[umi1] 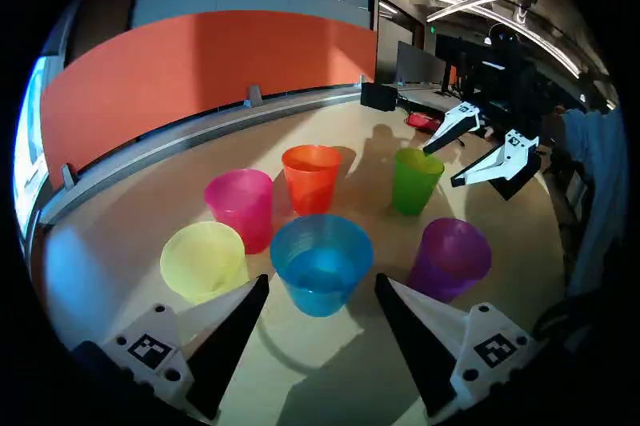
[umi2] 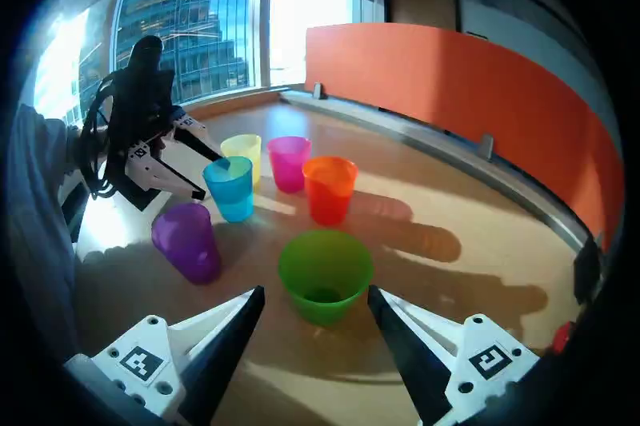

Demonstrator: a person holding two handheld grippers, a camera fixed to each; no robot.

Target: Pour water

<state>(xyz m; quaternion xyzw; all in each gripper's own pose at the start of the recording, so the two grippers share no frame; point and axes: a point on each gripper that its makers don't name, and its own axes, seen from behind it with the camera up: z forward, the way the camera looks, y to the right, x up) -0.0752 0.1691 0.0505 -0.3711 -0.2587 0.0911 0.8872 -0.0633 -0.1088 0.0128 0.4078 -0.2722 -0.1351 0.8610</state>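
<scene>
Left gripper (umi1: 322, 278), right gripper (umi2: 315, 290): white wedge-shaped fingers (umi1: 438, 312), black inner pads (umi1: 232, 338), square black-and-white markers (umi1: 151, 350) behind the tips.

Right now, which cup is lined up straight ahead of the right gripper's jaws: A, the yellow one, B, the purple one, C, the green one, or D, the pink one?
C: in the right gripper view, the green cup stands centred just ahead of the right gripper, whose jaws stand open.

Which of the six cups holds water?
The blue cup, just ahead of the left gripper: it alone shows a water level inside.
</scene>
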